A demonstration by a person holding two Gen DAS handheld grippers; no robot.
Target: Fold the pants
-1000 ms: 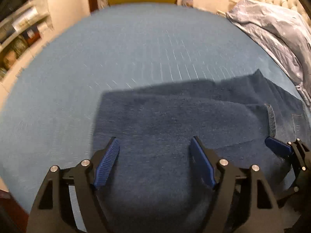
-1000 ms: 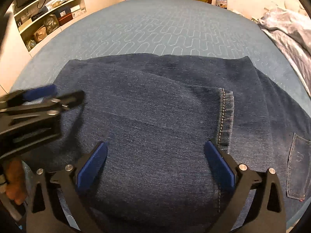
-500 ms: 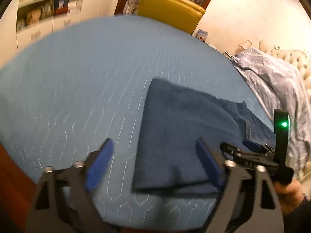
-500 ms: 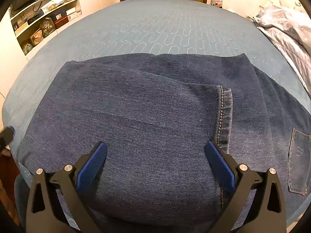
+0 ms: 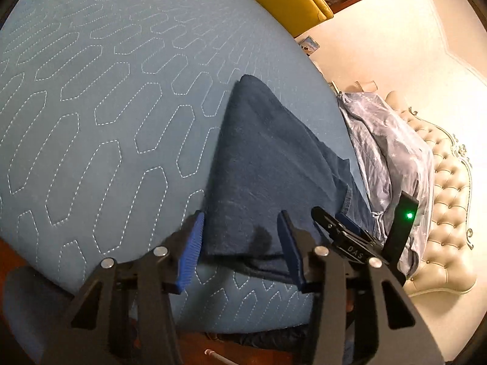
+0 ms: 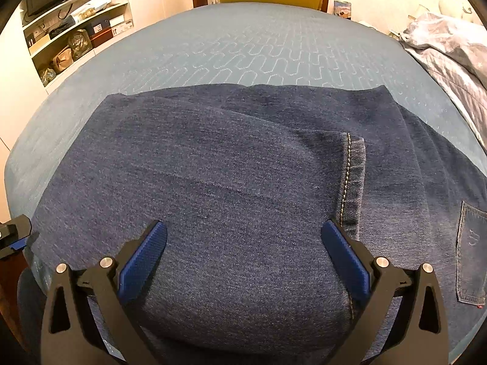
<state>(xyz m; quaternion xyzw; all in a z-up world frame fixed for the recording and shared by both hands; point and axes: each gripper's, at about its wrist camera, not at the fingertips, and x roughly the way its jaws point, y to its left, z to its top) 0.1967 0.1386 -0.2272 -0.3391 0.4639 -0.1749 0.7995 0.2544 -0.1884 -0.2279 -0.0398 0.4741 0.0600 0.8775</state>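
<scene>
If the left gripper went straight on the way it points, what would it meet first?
Most likely the folded dark blue denim pants: their near folded corner lies between the closing jaws of the left gripper, on the light blue quilted bed cover. Depth is unclear.

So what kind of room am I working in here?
Most likely a bedroom: the dark blue denim pants lie on a wide blue quilted mattress, beside a rumpled grey star-print duvet and a cream tufted headboard.

Left hand-held gripper (image 5: 240,249) angled downward and rolled to one side, jaws closing, fabric edge lying between the blue pads (image 5: 190,252). Right hand-held gripper (image 6: 243,261) pitched steeply down, jaws spread wide, pads gripping nothing.
</scene>
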